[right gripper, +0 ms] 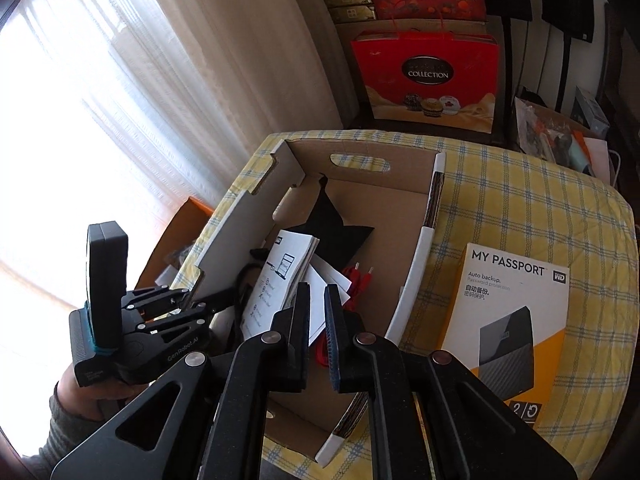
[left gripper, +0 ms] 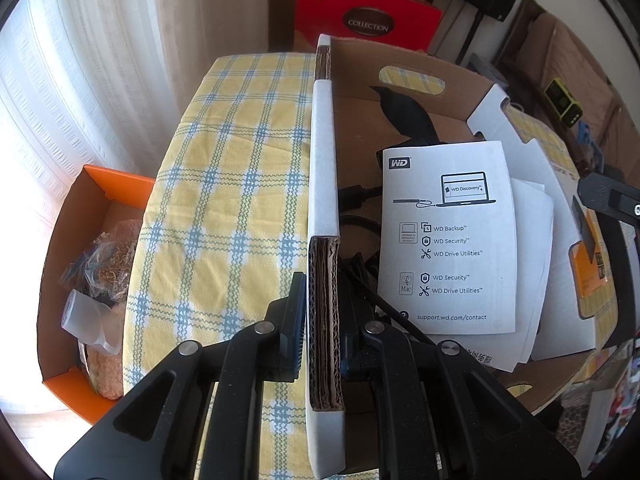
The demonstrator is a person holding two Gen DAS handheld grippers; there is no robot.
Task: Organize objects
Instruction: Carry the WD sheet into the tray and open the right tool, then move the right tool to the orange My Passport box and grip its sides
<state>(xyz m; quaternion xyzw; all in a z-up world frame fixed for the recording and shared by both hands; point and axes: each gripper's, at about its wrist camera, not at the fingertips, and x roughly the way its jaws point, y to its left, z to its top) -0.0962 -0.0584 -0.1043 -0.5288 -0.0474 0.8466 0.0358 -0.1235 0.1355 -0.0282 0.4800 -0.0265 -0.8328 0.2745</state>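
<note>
One open corrugated cardboard box [right gripper: 416, 264] sits on the yellow-and-blue checked tablecloth [left gripper: 224, 184]. In it lie a white WD leaflet [left gripper: 448, 240], black cables [left gripper: 360, 196] and red leads [right gripper: 356, 276].

The left gripper [left gripper: 322, 320] clamps the box's left wall. The right gripper [right gripper: 318, 320] hovers above the box, jaws narrowly parted, empty.

Only the right wrist view shows the one "My Passport" carton [right gripper: 508, 320], flat on the cloth right of the box.

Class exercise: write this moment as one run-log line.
left gripper: shut on cardboard box wall | right gripper: slightly open, empty, above box | WD leaflet: inside box
</note>
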